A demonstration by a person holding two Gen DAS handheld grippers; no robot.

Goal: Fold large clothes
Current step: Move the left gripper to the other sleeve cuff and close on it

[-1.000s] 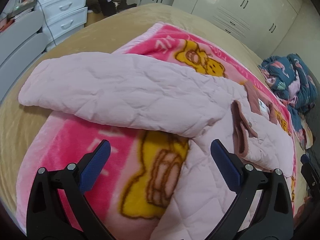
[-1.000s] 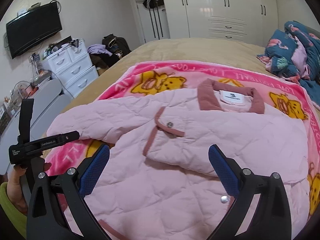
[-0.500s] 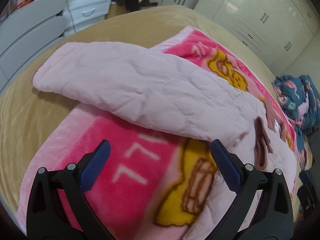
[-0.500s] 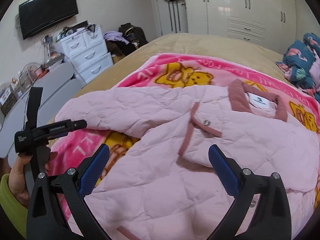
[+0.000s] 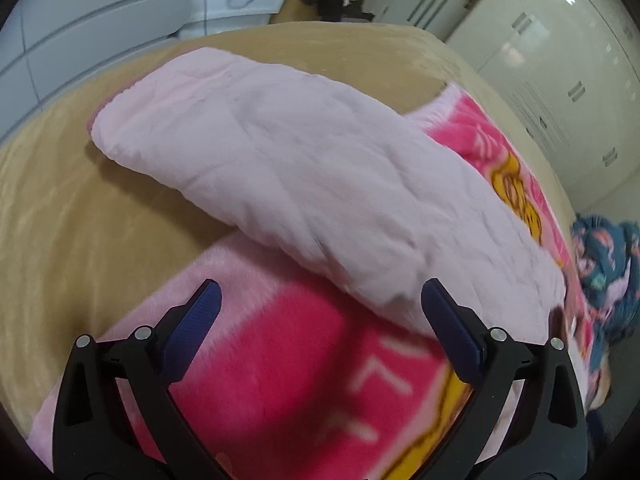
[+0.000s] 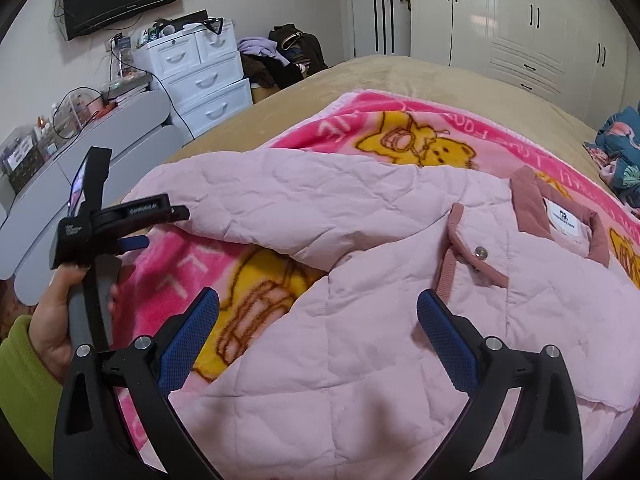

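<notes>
A pale pink quilted jacket (image 6: 360, 312) with a dusty-rose collar (image 6: 532, 204) lies spread on a pink bear-print blanket (image 6: 400, 136) on the bed. Its left sleeve (image 5: 288, 176) stretches out over the blanket edge onto the tan bedspread. My left gripper (image 5: 320, 320) is open and empty, just short of the sleeve, above the blanket; it also shows in the right wrist view (image 6: 156, 228) beside the sleeve's cuff. My right gripper (image 6: 320, 324) is open and empty over the jacket's front panel.
Tan bedspread (image 5: 72, 208) lies under the blanket. White drawer units (image 6: 204, 76) and a grey desk (image 6: 100, 132) stand left of the bed. White wardrobes (image 6: 520, 24) line the far wall. A dark floral bundle (image 6: 616, 152) lies at the right.
My left gripper has swung left along the sleeve toward its cuff end. My right gripper has shifted left and lower over the jacket front. Both stay open.
</notes>
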